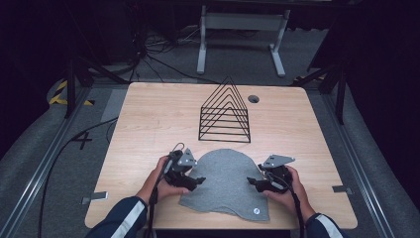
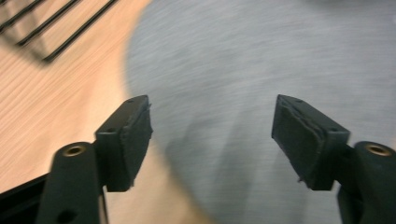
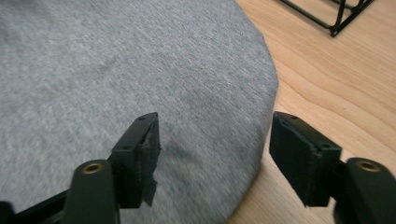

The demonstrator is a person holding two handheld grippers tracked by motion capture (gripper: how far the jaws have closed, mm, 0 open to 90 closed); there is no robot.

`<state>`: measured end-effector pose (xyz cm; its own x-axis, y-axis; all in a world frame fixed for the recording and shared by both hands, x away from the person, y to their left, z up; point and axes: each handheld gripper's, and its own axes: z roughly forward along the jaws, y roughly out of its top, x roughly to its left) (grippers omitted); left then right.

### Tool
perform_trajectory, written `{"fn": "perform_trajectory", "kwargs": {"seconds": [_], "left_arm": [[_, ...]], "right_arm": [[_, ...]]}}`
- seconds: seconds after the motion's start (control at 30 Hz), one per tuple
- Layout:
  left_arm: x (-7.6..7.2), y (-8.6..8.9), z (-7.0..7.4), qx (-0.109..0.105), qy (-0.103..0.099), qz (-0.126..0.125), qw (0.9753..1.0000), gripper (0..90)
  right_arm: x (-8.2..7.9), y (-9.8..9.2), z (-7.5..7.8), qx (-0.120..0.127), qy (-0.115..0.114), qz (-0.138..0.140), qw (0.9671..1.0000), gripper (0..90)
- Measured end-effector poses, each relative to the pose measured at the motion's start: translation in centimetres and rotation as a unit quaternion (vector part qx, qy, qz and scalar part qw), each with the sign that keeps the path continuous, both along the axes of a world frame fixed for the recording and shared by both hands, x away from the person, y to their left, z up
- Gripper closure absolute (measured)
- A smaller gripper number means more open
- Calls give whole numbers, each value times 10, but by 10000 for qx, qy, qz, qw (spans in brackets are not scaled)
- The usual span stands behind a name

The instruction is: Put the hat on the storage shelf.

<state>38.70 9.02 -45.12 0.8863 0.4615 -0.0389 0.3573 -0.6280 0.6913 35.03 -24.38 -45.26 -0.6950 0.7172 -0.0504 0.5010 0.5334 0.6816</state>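
Note:
A grey knit beanie (image 1: 224,181) lies flat on the wooden table (image 1: 148,124) near its front edge, with a small round tag at its lower right. My left gripper (image 1: 197,181) is at the beanie's left edge, jaws open and spread over the cloth (image 2: 243,93). My right gripper (image 1: 251,183) is at the beanie's right edge, also open, one jaw over the cloth (image 3: 116,70) and one over bare wood. Neither gripper holds anything.
A black wire rack (image 1: 225,113) with triangular dividers stands behind the beanie at mid table; its bars (image 2: 51,28) and its corner (image 3: 336,14) show in the gripper views. A round cable hole (image 1: 253,98) is at the back. A metal frame (image 1: 242,34) stands on the floor beyond.

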Motion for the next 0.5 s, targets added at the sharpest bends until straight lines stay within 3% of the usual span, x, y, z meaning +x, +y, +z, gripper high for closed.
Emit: {"fn": "perform_trajectory", "kwargs": {"seconds": [0.07, 0.1, 0.17, 0.27, 0.37, 0.47, 0.5], "left_arm": [[7, 1, -4, 78, 31, 7, 10000, 267], [17, 0, -13, 254, 170, 133, 9994, 254], [20, -1, -16, 220, 93, 148, 9996, 195], [21, -4, -16, 281, 96, 161, 9994, 195], [21, -8, -16, 287, 117, 203, 9993, 197], [17, -12, -14, 285, 122, 151, 9994, 268], [14, -14, -12, 277, 107, 78, 9995, 371]], "right_arm": [[4, 6, -3, -153, 89, -124, 9998, 261], [5, 9, -5, -212, 102, -154, 9996, 232], [8, 9, -5, -187, 151, -166, 9996, 216], [11, 6, -9, 80, 153, -94, 9998, 233], [14, 6, -9, 88, 139, -227, 9996, 272], [15, 8, -6, 5, 229, -175, 9996, 313], [15, 9, -5, -24, 293, -143, 9995, 334]]}}
